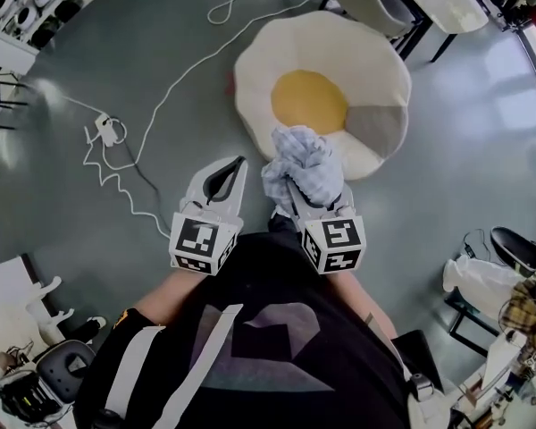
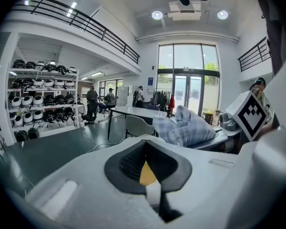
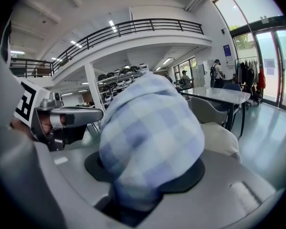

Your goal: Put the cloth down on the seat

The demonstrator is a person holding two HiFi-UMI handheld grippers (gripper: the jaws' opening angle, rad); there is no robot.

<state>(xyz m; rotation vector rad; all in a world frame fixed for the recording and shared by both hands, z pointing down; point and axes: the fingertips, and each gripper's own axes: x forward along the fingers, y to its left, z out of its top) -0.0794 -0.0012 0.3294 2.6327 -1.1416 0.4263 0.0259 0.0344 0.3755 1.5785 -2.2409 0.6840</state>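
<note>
The cloth (image 1: 299, 161) is a blue-and-white checked bundle, bunched up between the jaws of my right gripper (image 1: 295, 186), which is shut on it. In the right gripper view the cloth (image 3: 150, 137) fills the middle and hides the jaw tips. The seat (image 1: 322, 52) is a round egg-shaped floor cushion, white with a yellow centre and a grey patch, lying just beyond the cloth. My left gripper (image 1: 239, 163) hovers to the left of the cloth with its tips together and nothing held; in its own view the cloth (image 2: 186, 127) shows to the right.
A white cable (image 1: 161, 96) with a plug block (image 1: 107, 130) trails over the grey floor to the left. A chair (image 1: 375, 3) and a table (image 1: 438, 3) stand behind the seat. A white bag (image 1: 473, 280) and clutter sit at the right. Shelves of helmets (image 2: 43, 104) line one wall.
</note>
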